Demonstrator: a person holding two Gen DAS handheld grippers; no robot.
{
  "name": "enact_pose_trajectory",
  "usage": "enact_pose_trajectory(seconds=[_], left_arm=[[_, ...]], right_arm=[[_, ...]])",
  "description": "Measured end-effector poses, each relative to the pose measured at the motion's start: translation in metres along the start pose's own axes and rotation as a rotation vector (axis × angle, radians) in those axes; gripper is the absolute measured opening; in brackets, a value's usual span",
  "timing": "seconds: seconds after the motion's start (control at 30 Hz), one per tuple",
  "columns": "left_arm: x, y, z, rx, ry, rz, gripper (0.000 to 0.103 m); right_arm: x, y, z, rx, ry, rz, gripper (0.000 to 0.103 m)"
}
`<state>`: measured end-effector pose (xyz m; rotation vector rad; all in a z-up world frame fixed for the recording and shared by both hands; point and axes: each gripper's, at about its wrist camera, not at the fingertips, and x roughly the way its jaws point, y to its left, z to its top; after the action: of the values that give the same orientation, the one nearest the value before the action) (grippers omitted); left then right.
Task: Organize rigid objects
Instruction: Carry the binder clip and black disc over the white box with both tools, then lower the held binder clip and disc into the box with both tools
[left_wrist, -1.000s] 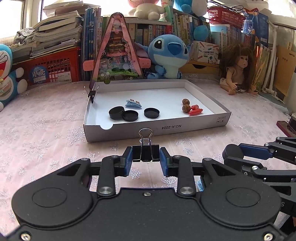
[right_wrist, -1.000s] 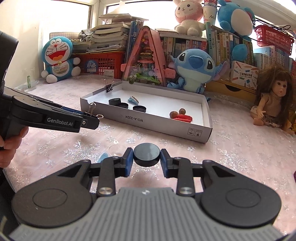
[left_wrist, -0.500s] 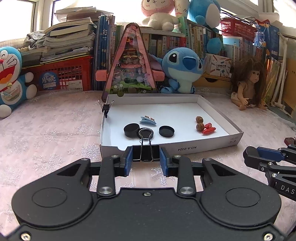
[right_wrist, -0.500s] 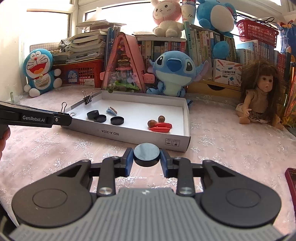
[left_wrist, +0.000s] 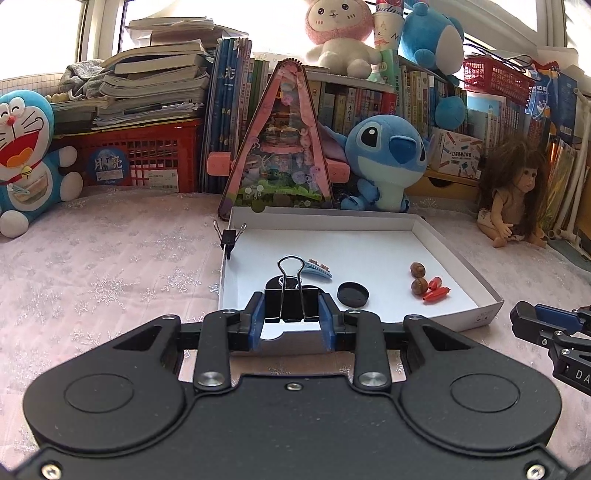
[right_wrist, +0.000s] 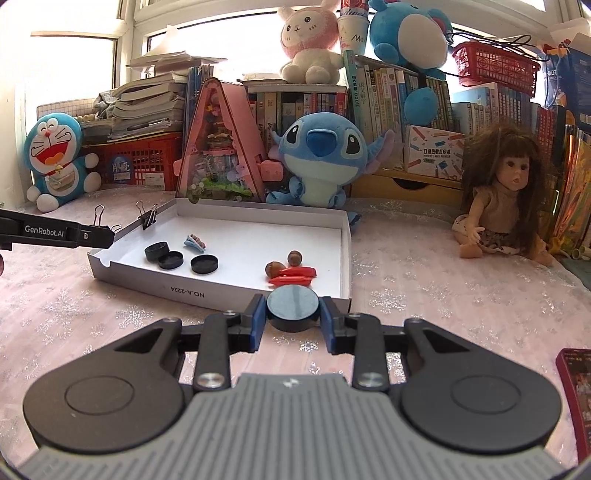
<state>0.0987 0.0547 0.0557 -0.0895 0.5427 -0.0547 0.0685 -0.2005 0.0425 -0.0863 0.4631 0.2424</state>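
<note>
My left gripper (left_wrist: 291, 317) is shut on a black binder clip (left_wrist: 291, 301) and holds it at the near left corner of the white cardboard tray (left_wrist: 458, 258). My right gripper (right_wrist: 293, 319) is shut on a black round cap (right_wrist: 293, 308), just before the tray's front wall (right_wrist: 207, 291). In the tray lie black caps (right_wrist: 204, 264), a blue hair clip (right_wrist: 195, 243), two brown nuts (right_wrist: 274, 268) and red pieces (right_wrist: 293, 277). Another binder clip (left_wrist: 229, 238) is clipped on the tray's left wall. The left gripper's tip (right_wrist: 96, 236) shows in the right wrist view.
Plush toys, a pink triangular display (left_wrist: 280, 147), books and a red crate (left_wrist: 144, 155) line the back. A doll (right_wrist: 506, 199) sits at the right. A dark red phone (right_wrist: 576, 391) lies at the near right on the pink tablecloth.
Both grippers have moved forward toward the tray with their objects held. The left one now reaches the tray's near left corner; the right one is close to the front wall.
</note>
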Motion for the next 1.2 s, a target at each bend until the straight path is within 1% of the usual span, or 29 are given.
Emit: enact_pose_trajectory(seconds=[0.17,0.53,0.63,0.77,1.0,1.2], left_arm=[[0.008,0.005,0.01,-0.006,-0.005,0.009,0.029],[0.033,0.014,0.033,-0.028,-0.027,0.018,0.029],[0.044,0.014,0.04,-0.021,-0.026,0.006,0.029],[0.059,0.018,0.053,-0.037,-0.016,-0.01,0.029],[0.085,0.014,0.062,-0.014,-0.008,0.014,0.029],[0.108,0.012,0.06,-0.02,0.023,0.023,0.029]], right_arm=[[0.007,-0.006,0.006,0.011,0.0,-0.013,0.037],[0.029,-0.022,0.027,0.081,0.006,-0.019,0.037],[0.037,-0.023,0.033,0.085,0.008,-0.023,0.037],[0.05,-0.025,0.04,0.099,0.004,-0.034,0.037],[0.076,-0.033,0.053,0.154,0.022,-0.017,0.037],[0.102,-0.043,0.059,0.237,0.079,0.021,0.037]])
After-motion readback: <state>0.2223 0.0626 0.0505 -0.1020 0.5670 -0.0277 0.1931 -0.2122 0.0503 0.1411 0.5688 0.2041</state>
